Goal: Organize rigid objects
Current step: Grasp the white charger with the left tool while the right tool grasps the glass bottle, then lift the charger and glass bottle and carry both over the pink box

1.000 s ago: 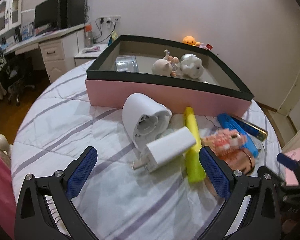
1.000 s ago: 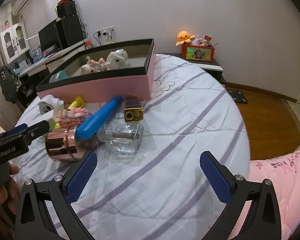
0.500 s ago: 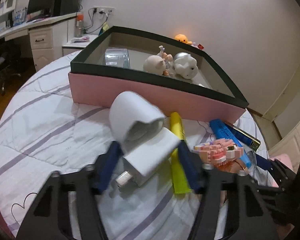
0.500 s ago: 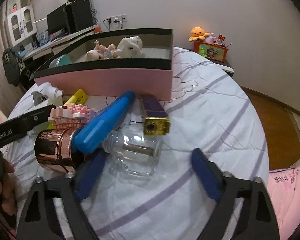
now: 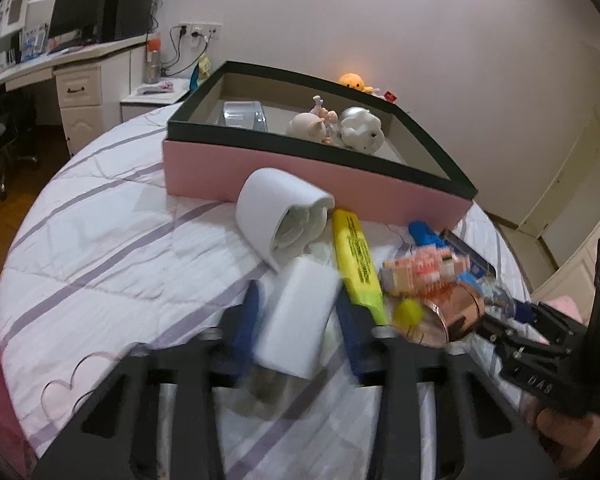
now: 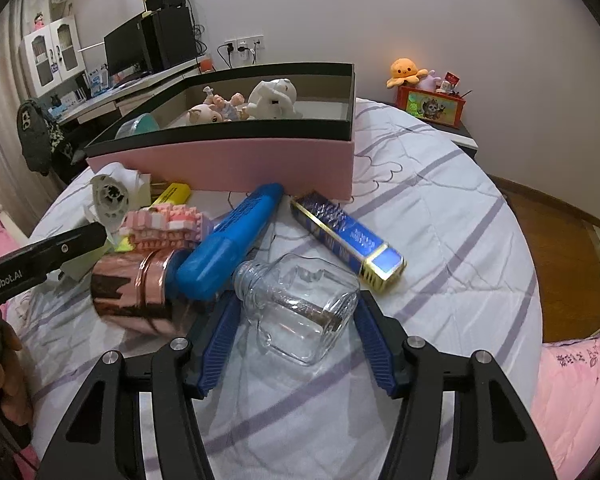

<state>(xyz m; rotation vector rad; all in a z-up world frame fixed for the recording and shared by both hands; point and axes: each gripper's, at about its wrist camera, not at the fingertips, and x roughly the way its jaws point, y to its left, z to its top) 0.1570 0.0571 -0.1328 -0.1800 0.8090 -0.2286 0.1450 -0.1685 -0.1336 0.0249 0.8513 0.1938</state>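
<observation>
Start on your left: the white charger block (image 5: 300, 316) lies on the striped bedspread (image 5: 112, 256), just in front of the white tape-dispenser shell (image 5: 280, 216) and beside the yellow highlighter (image 5: 358, 256). It looks light, stiff and smooth-sided, so the flat long faces are the place to take hold, away from the plug end. Your left gripper (image 5: 300, 320) has just been closing and now clamps the block across those faces, a blue pad on either side; the picture is blurred, yet the pads appear to press on it.

Moving right, the clear glass bottle (image 6: 300, 312) lies on its side on the same bedspread, its neck touching the blue marker (image 6: 236, 240) and near the copper-pink can (image 6: 136, 292). Judge it heavier, hard, slippery and breakable; grip the square body, not the neck. Your right gripper (image 6: 296, 328) has just been closing too, and its pads flank the body. Whether they already press on the glass I cannot tell.

Both belong in the pink box (image 6: 236, 160) behind.
</observation>
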